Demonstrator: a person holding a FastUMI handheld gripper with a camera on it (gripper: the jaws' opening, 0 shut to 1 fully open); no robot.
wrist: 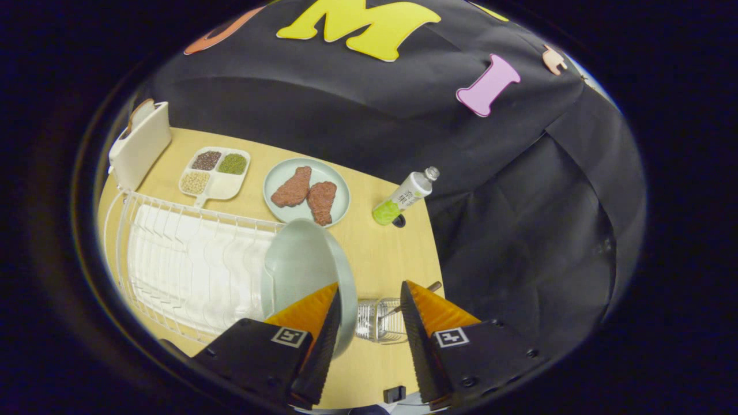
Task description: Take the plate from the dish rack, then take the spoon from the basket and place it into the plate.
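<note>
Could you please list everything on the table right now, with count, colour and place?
Table: one, light wood, under everything.
Dish rack: one, white wire, beside the left finger.
Plate: one, pale green, standing on edge at the rack's end, just ahead of the left finger.
Basket: one, wire, between the fingers, a handle sticking out.
Plate with two brown food pieces: one, pale green, beyond the rack.
Divided tray: one, white, grains in three sections, beside that plate.
Toaster: one, white, beyond the rack's far end.
Bottle: one, white and green, beside the food plate.
Gripper: one, orange and black fingers apart, holding nothing.
</note>
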